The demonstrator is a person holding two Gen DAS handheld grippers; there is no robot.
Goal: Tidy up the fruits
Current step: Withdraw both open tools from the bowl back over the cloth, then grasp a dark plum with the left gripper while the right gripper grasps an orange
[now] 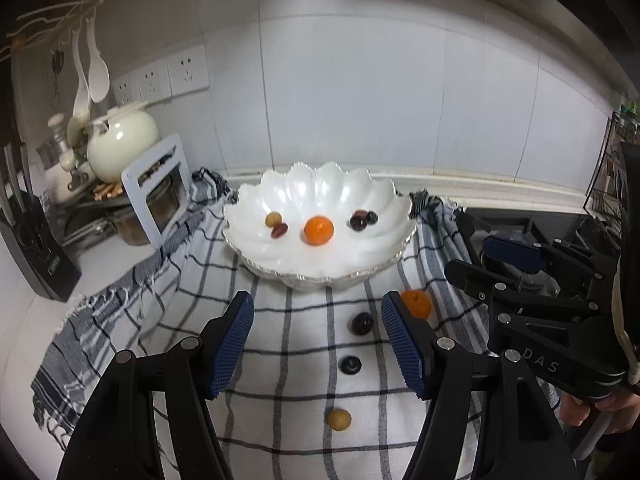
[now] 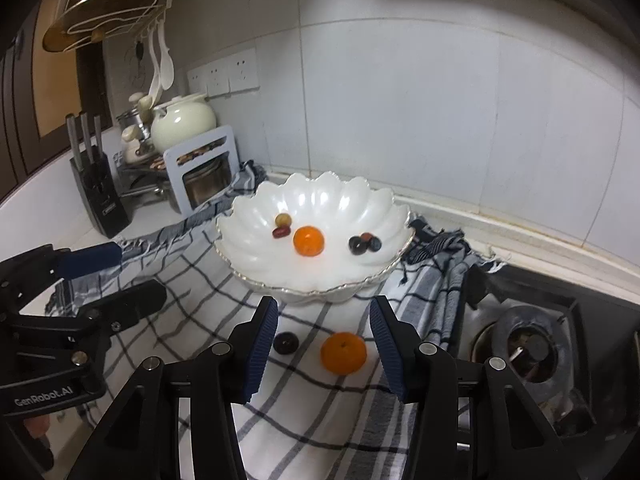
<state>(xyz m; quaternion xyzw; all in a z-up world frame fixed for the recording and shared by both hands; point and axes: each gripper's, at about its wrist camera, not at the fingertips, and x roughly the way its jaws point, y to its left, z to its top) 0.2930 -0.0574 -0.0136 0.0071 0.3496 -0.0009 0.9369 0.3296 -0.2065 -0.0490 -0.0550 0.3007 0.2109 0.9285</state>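
On the desk a checked cloth (image 1: pixel 288 360) carries a white scalloped bowl (image 1: pixel 256 240). In the bowl lie an orange fruit (image 1: pixel 319 230), a yellowish and a reddish small fruit to its left, and a cluster of dark fruits (image 1: pixel 363 220) to its right.

The left gripper (image 1: pixel 318 344) has its fingers (image 1: pixel 232 344) apart with nothing clamped. Seen between them on the cloth are a dark round fruit (image 1: pixel 362 324), nearer the right finger, and a second dark fruit (image 1: pixel 350 365) closer to the camera; a yellowish fruit (image 1: pixel 338 419) lies nearer still. None touches a pad.

The right gripper (image 2: pixel 322 346) also has its fingers (image 2: pixel 262 348) apart and empty. A loose orange (image 2: pixel 343 353) sits on the cloth between them, closer to the right finger; whether it touches that pad is hard to tell. A dark fruit (image 2: pixel 285 343) lies just beside the left finger. A gas burner (image 2: pixel 528 352) is to the right, off the cloth.
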